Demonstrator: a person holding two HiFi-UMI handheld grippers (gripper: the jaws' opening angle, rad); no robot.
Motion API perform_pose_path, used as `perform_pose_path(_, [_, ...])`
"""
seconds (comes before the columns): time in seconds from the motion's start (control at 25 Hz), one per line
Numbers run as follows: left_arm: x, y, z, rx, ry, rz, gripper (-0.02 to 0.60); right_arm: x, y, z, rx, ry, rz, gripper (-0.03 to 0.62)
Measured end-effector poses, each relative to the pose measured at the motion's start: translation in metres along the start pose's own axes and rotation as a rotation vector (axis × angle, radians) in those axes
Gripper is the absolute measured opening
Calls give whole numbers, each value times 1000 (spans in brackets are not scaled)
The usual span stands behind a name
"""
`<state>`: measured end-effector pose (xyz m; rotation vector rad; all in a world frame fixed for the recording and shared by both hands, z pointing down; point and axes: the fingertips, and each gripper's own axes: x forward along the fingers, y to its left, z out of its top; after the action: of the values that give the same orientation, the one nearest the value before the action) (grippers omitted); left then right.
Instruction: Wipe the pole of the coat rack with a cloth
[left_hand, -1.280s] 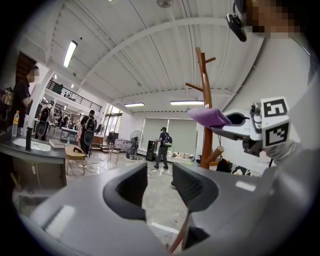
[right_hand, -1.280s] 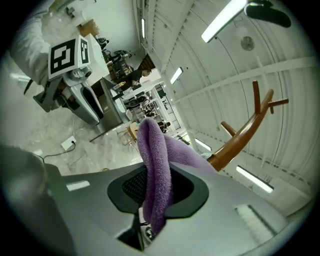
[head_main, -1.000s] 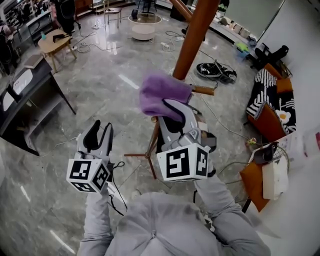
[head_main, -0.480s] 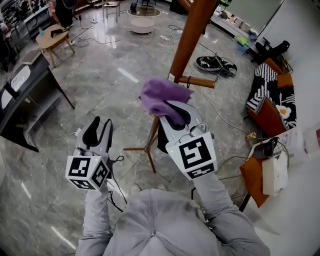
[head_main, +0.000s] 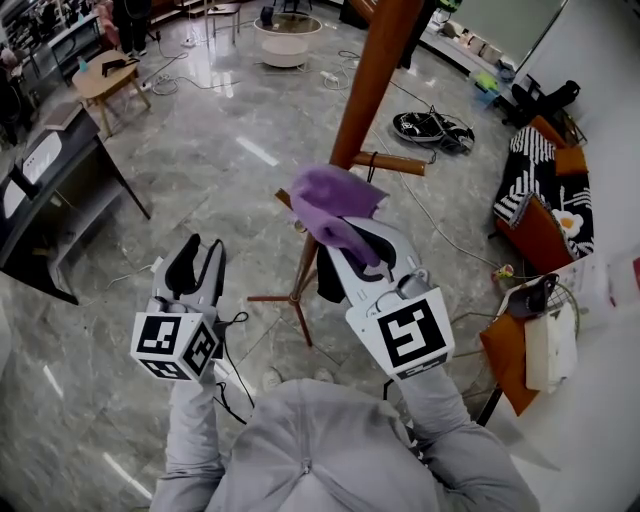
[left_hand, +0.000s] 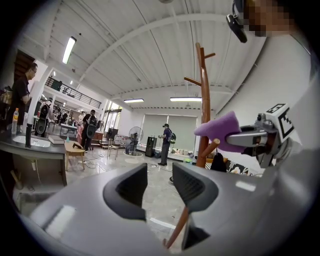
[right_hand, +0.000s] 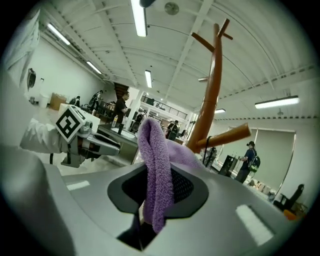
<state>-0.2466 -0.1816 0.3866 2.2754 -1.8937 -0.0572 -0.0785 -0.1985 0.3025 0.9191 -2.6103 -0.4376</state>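
1. Well, in the head view, the right gripper is shut tight on a purple cloth. The cloth could catch on the short peg and get pulled out, I think. A hard push might also tip the coat rack, because its legs are thin and nothing holds it. The cloth puffs out past the jaw tips on the far side. It sits right by the brown pole, just left of the peg. I cannot tell if it touches the pole.
2. In the left gripper view, the left gripper has its jaws a little apart, with nothing between them. It is too far to the left to hold the rack if it rocks. The pole and the cloth are off to the right, well apart from these jaws.
3. In the right gripper view, only a thin fold of cloth is pinched between the jaws, so a tug might slip it free. The pole stands up just past the cloth, a bit to the right.
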Motion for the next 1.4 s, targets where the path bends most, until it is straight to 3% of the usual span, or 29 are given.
perform_pose_path(0.16, [-2, -4, 0, -1, -5, -5, 163, -33, -7, 29, -174, -23, -27, 60])
perform_pose_path(0.28, [-1, -7, 1, -1, -13, -12, 163, -59, -19, 52, -242, -28, -65, 60])
perform_pose_path(0.36, [0, -8, 3, -1, -18, -20, 163, -75, -31, 74, -316, -56, -130, 60])
perform_pose_path(0.56, [1, -12, 6, -2, -29, -32, 163, -105, -72, 131, -615, -130, -327, 60])
perform_pose_path(0.68, [1, -12, 8, -3, -35, -32, 163, -113, -101, 141, -741, -73, -456, 60])
perform_pose_path(0.76, [0, -10, 8, -5, -36, -30, 163, -109, -116, 129, -850, 50, -514, 60])
perform_pose_path(0.84, [-1, -6, 8, -6, -36, -28, 163, -93, -119, 107, -1017, 208, -479, 60])
perform_pose_path(1.0, [-1, 2, 7, -11, -39, -21, 163, -56, -101, 70, -1302, 445, -256, 60])
perform_pose_path(1.12, [-1, 2, 7, -18, -41, -23, 163, -34, -85, 62, -1438, 500, -140, 60])
perform_pose_path(1.28, [-4, 3, 3, -26, -44, -20, 163, -17, -72, 69, -1600, 526, -102, 60])
perform_pose_path(1.4, [-7, 8, 2, -18, -44, -2, 163, -14, -68, 68, -1661, 571, -63, 60])
